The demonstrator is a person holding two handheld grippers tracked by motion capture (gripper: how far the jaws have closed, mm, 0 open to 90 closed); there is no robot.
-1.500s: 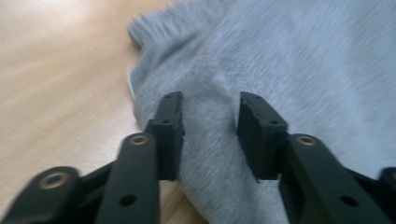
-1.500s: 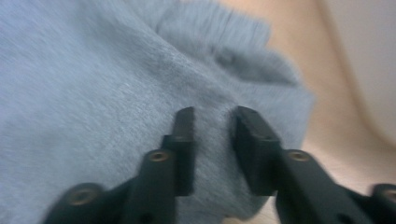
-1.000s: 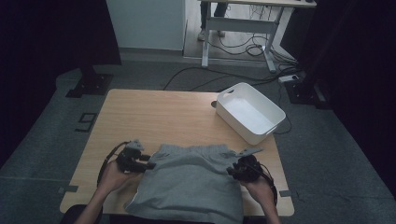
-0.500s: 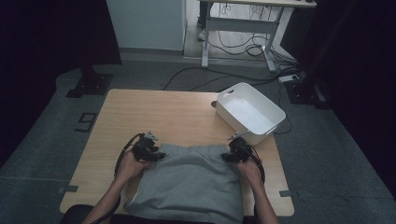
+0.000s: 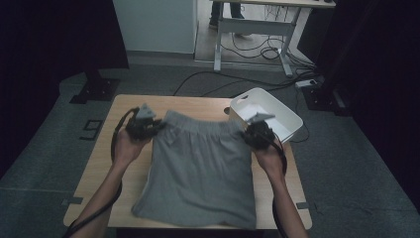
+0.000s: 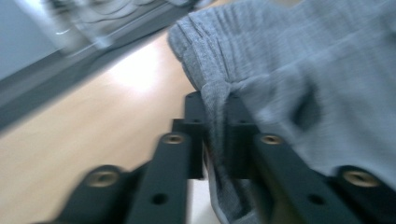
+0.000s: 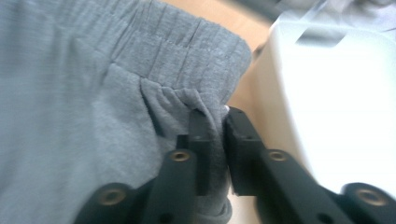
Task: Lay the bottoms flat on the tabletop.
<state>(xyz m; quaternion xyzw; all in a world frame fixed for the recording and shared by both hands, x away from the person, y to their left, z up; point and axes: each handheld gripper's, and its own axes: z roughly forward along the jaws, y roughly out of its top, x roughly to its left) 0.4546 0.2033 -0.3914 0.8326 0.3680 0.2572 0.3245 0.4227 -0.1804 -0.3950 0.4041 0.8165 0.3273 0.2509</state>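
Note:
Grey shorts (image 5: 200, 168) with an elastic waistband hang stretched between my two grippers above the wooden table (image 5: 193, 104), their lower part still draped on it. My left gripper (image 5: 151, 125) is shut on the waistband's left corner; its jaws have just been closing with the cloth between them. In the left gripper view the fabric (image 6: 289, 56) is pinched at the gripper's (image 6: 215, 105) tips. My right gripper (image 5: 252, 134) is shut on the right corner. In the right gripper view the cloth (image 7: 93, 70) bunches between that gripper's (image 7: 215, 119) pads.
A white plastic bin (image 5: 282, 105) sits at the table's far right corner, close to my right gripper and seen up close as the bin (image 7: 336, 93) in the right gripper view. Beyond the table, cables (image 5: 247, 82) run across the floor under a desk frame.
Both hands have risen and moved away from the person across the table, pulling the waistband with them. The shorts now lie stretched out longer over the tabletop.

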